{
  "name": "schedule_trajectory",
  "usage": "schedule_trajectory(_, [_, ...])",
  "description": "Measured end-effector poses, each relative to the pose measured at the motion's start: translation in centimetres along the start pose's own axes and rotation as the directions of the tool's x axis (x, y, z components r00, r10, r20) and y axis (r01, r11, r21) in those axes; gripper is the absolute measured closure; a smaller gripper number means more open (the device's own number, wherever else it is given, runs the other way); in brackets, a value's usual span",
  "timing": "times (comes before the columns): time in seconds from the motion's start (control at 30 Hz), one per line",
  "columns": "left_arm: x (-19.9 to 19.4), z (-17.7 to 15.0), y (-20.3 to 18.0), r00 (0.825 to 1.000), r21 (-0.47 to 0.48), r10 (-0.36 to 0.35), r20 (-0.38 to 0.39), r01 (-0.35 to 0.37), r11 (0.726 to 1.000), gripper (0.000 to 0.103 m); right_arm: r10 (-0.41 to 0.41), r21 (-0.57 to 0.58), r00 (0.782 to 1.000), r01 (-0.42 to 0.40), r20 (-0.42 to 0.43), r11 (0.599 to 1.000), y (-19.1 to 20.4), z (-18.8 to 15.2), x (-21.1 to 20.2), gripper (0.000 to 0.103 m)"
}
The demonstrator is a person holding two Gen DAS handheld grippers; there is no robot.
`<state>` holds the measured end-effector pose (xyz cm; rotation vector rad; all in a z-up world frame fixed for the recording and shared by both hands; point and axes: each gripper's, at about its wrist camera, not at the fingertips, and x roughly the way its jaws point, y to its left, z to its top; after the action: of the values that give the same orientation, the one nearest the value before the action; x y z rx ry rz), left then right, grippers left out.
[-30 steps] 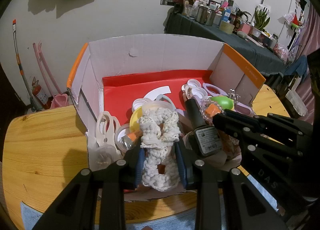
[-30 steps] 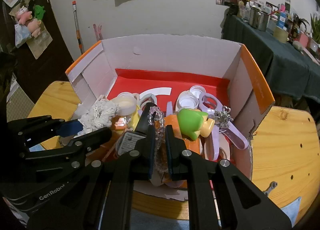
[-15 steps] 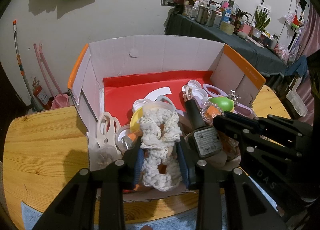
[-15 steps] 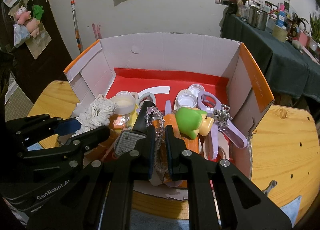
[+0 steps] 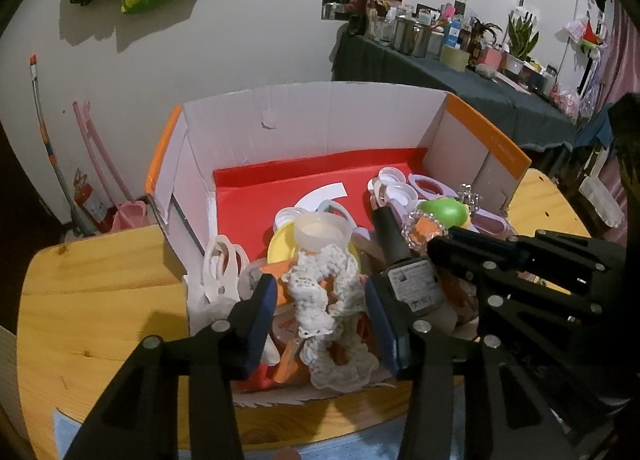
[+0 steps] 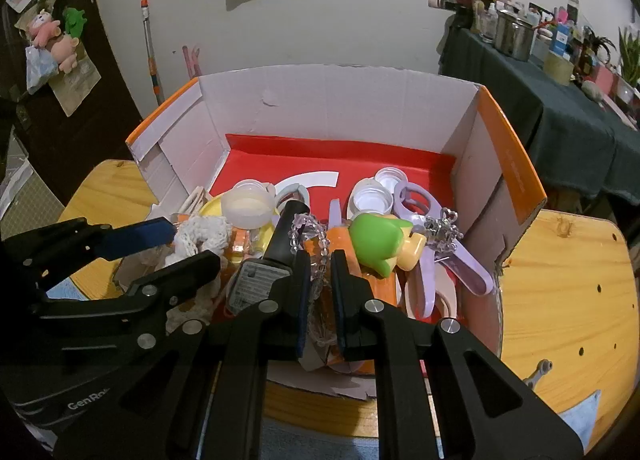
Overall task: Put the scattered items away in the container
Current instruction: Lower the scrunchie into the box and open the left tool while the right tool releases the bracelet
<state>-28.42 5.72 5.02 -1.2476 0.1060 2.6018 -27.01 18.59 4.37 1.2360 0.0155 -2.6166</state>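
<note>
Left gripper [image 5: 322, 312] jaws opening, pads clear of the white crochet piece [image 5: 328, 312] lying on the heap inside the cardboard box [image 5: 320, 119] (red floor), while right gripper [image 6: 320, 280] stays pinched on the clear bead bracelet [image 6: 310, 234].

The bead string [image 6: 316, 260] disappears between the right tool's [image 6: 320, 280] pads. The bottle label's [image 5: 414, 284] print is too small to read; the pile hides much of the box [image 5: 320, 127] floor

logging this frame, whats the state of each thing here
left hand-held gripper: jaws opening, white crochet lace piece between them
right hand-held gripper: shut on clear bead string
orange-edged cardboard box: open, part filled
dark nail polish bottle: lying, capped
</note>
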Motion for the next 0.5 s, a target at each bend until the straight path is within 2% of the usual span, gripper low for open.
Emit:
schedule_trajectory(0.27, [0.08, -0.01, 0.22, 1.0, -0.013, -0.007, -0.008, 0.007, 1.0, 0.053, -0.001, 0.002, 1.0, 0.001, 0.001, 1.0, 0.07, -0.04, -0.06, 0.092])
schedule_trajectory(0.4, [-0.06, -0.04, 0.23, 1.0, -0.013, -0.005, 0.001, 0.005, 1.0, 0.046, -0.002, 0.006, 1.0, 0.002, 0.002, 1.0, 0.03, -0.05, -0.11, 0.092])
schedule_trajectory(0.5, [-0.24, 0.0, 0.22, 1.0, -0.011, -0.007, 0.007, 0.007, 1.0, 0.046, -0.007, 0.005, 1.0, 0.007, 0.003, 1.0, 0.04, -0.09, -0.13, 0.091])
